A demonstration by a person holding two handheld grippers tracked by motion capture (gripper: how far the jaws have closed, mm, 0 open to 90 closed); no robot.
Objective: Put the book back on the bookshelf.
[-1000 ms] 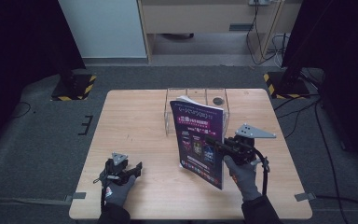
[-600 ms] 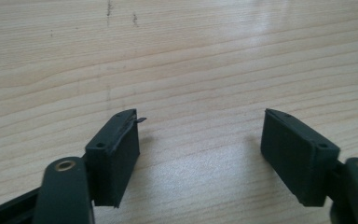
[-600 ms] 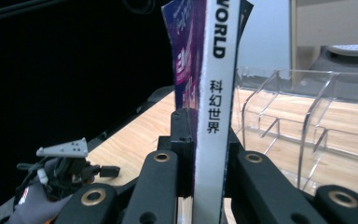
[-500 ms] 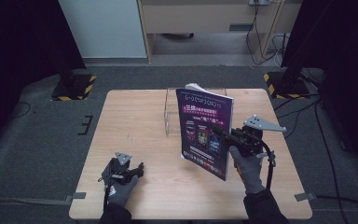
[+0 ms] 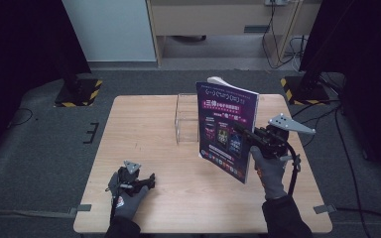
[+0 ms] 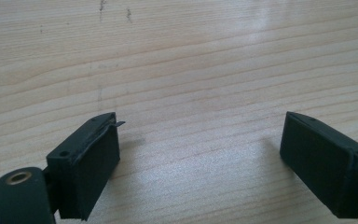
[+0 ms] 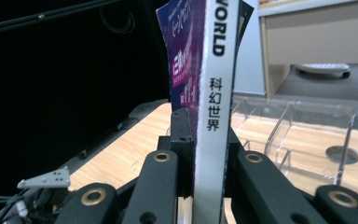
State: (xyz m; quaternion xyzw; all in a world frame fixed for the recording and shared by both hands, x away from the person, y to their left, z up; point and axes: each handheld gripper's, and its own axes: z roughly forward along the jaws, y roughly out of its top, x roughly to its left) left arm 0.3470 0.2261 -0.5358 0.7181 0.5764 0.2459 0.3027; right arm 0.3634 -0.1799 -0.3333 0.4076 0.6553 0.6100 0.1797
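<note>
A magazine (image 5: 225, 126) with a purple cover stands upright in the air above the right half of the wooden table (image 5: 144, 129). My right gripper (image 5: 245, 133) is shut on its lower white spine (image 7: 214, 70), one jaw on each side of it. My left gripper (image 5: 146, 181) rests low over the table's front left, well apart from the magazine. Its jaws (image 6: 200, 154) have just been opening and now stand wide apart, with only bare wood between them. The right gripper view also catches the left gripper (image 7: 44, 179) far off.
A clear acrylic holder (image 5: 186, 119) with upright dividers stands at the table's back middle, just left of the magazine, and also appears in the right gripper view (image 7: 303, 135). A round cable hole (image 7: 338, 154) lies beyond it. Black stands with striped bases (image 5: 77, 91) flank the table.
The right gripper has lifted the magazine higher and slightly farther back and right. The left hand has stayed where it was.
</note>
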